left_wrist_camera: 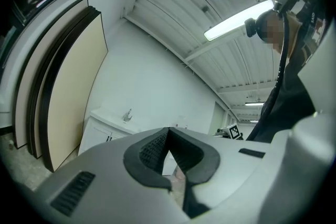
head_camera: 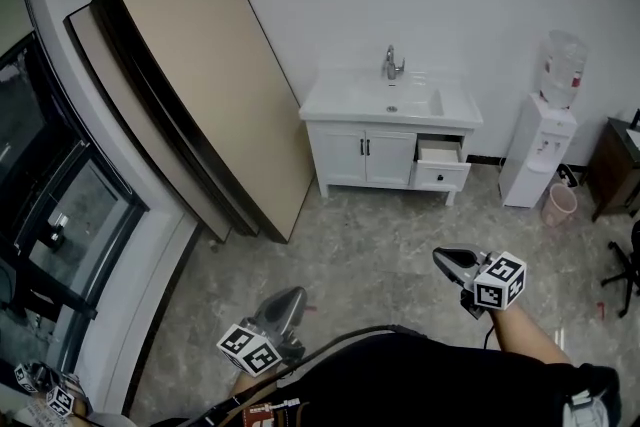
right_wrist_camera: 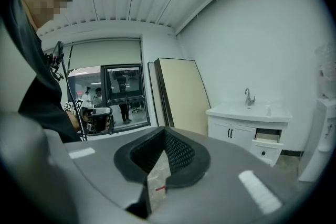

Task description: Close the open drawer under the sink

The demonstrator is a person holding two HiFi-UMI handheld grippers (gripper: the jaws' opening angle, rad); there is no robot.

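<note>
Grey speckled floor (head_camera: 380,255) and white walls, seen from the head view. Against the far wall, a white sink cabinet (head_camera: 365,155) with a faucet (head_camera: 392,63) on top. At its right end, the drawer (head_camera: 441,174) pulled out, well apart from both tools. Right of the cabinet, a water dispenser (head_camera: 540,140) and a pink bin (head_camera: 560,204). Left of it, large beige boards (head_camera: 215,85) leaning on the wall. Low in the frame, left tool (head_camera: 293,297) and right tool (head_camera: 447,258), both pointed toward the cabinet, over bare floor.

From the left gripper view: left tool's jaws closed, tips together, nothing between them. Beyond, the boards at left and the sink cabinet small and far off, its right end hidden behind the tool's body. Overhead, a strip light (left_wrist_camera: 239,21) on the ribbed ceiling.

From the right gripper view: right tool's jaws shut tip to tip, gripping nothing. Past them at right, the sink cabinet with the drawer standing open at its right end, far from the tips. Boards in the middle distance, a dark-framed window (right_wrist_camera: 123,94) to the left.
</note>
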